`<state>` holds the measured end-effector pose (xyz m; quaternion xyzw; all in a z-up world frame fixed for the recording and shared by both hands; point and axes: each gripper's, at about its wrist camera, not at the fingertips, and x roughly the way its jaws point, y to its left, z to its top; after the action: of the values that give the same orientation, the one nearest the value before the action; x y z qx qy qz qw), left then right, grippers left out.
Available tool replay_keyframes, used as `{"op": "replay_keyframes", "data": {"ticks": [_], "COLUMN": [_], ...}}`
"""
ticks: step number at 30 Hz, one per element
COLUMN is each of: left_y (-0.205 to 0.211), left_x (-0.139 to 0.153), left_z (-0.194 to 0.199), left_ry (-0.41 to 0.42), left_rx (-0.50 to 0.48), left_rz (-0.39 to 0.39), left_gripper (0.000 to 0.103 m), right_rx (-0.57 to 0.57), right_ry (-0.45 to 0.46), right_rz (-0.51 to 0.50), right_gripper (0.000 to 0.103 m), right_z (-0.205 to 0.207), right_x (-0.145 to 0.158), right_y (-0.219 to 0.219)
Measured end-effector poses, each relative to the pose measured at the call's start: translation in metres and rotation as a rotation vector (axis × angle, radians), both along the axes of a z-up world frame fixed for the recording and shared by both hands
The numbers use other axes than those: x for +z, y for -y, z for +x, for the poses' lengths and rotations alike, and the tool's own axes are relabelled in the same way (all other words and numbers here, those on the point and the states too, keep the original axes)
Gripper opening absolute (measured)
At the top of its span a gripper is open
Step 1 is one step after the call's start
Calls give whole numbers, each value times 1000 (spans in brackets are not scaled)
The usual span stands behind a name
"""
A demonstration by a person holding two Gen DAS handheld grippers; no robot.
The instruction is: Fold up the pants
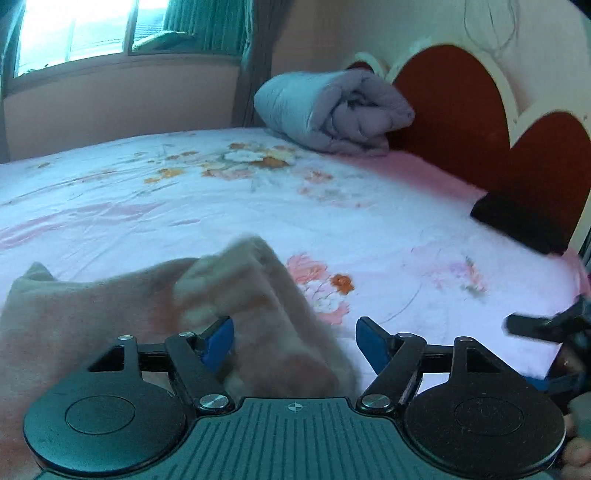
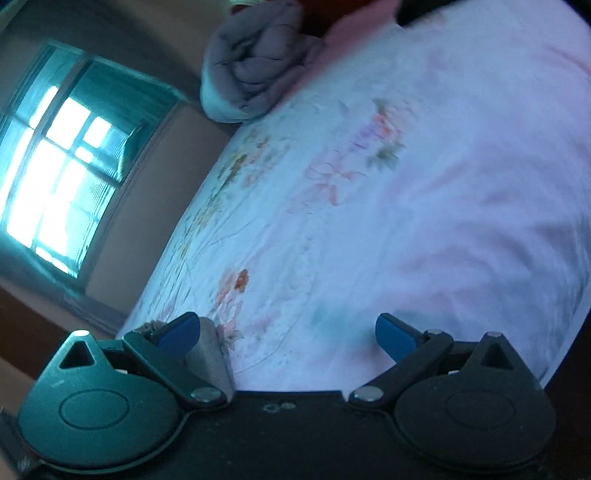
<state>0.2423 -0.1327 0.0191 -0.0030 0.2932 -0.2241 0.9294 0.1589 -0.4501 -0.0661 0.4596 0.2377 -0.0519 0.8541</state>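
My left gripper, black with blue fingertip pads, sits low over the bed with its two fingers spread wide apart and nothing clamped between them; the left pad touches or lies just beside the pinkish-beige soft fabric pants. The pants lie bunched on the near left part of the white floral bedsheet, a folded ridge rising toward the middle of the left wrist view and running down between my fingers; motion blur keeps me from telling which end is the waist, and I cannot tell the long axis for sure. My right gripper is tilted steeply, so the bed looks slanted in its view, and its blue-padded fingers are also held wide apart, gripping nothing; a small bit of beige cloth shows just beside its left finger. In the left wrist view that right gripper appears dark at the right edge, near the bed's side. A rolled grey quilt rests at the far corner against the red heart-shaped headboard, well apart from the pants. A dark flat object lies near the headboard on the right. Bare sheet spreads between pants and quilt. A bright window is beyond the bed's far side
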Motion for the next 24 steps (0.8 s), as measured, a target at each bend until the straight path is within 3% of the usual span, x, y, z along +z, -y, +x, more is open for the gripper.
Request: {"op": "replay_keyframes", "data": {"ticks": [4,7,11,16,20,24], "left_y": [-39,-102,-174,-239,-245,-223], "left_x": [20,22,4,-32,-52,-63], "left_z": [-16,-23,-52,-95,-99,-73], "left_ry": [-1,-7,-47,-137,-174,-176], "left_rx": [91,201,317,381,339,293], "left_rz": [-71,-127,-44,-28,-43,51], "left_gripper": [73,74,74,74,74,74], "right_rx": [84,220,372,384,343,305], "right_ry": [34,101,59,-36,-124,-142], "right_rz": [0,36,14,11,16,66], "right_gripper": [94,90,81,81,81,76], "right_z": [8,17,40,68,94,103], "right_x": [6,12,20,19,10,7], "right_y": [-12,-34,-78,-107,-123,-126]}}
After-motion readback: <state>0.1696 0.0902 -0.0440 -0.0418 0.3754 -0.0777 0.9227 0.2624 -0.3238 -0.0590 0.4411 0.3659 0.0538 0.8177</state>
